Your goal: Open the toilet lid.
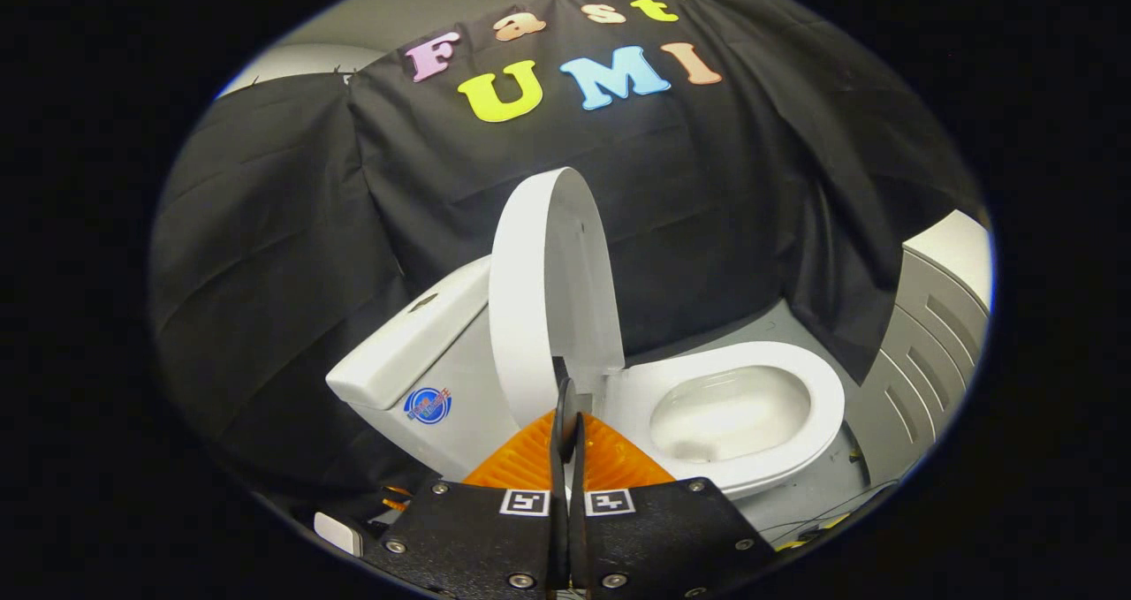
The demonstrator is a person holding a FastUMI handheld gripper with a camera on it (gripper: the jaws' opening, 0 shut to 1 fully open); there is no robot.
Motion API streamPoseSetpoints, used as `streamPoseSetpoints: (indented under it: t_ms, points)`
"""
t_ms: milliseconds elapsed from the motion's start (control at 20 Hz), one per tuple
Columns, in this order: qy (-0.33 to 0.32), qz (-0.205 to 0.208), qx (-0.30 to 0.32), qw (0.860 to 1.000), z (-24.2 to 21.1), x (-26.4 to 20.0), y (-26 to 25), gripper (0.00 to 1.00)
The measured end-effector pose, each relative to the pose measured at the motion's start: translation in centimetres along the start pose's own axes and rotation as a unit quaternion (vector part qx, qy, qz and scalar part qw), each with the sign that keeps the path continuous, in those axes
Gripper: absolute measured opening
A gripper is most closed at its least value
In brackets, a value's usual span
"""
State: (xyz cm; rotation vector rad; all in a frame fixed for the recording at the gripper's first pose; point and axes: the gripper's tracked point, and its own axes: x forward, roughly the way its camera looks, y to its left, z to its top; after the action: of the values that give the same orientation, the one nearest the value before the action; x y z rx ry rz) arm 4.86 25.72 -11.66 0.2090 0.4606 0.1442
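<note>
A white cistern (415, 353) stands left of the raised toilet lid (548, 291), which is upright above the seat (751, 406) to its right. The gripper (566, 406) sits just before the lid's base, fingers closed together on nothing. If not past vertical, the lid might fall back.

glossy smooth toilet lid (548, 291), matt cloth wall (292, 229)

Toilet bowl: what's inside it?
The toilet bowl looks bare white inside, ringed by the seat; its near side sits hidden behind the closed gripper. The lid stands raised.
</note>
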Motion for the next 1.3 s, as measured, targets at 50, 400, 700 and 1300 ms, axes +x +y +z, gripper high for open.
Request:
streamPoseSetpoints:
  t_ms: [50, 400, 700, 1300]
  points:
    - [0.001, 0.003, -0.006, 1.0, 0.0, 0.1, 0.6, 0.0]
    - [-0.001, 0.029, -0.03, 0.999, -0.4, 1.2, 3.9, 0.0]
    - [0.009, 0.085, -0.06, 0.995, -1.4, 2.6, 7.2, 0.0]
    - [0.021, 0.156, -0.143, 0.977, -1.3, 2.8, 8.3, 0.01]
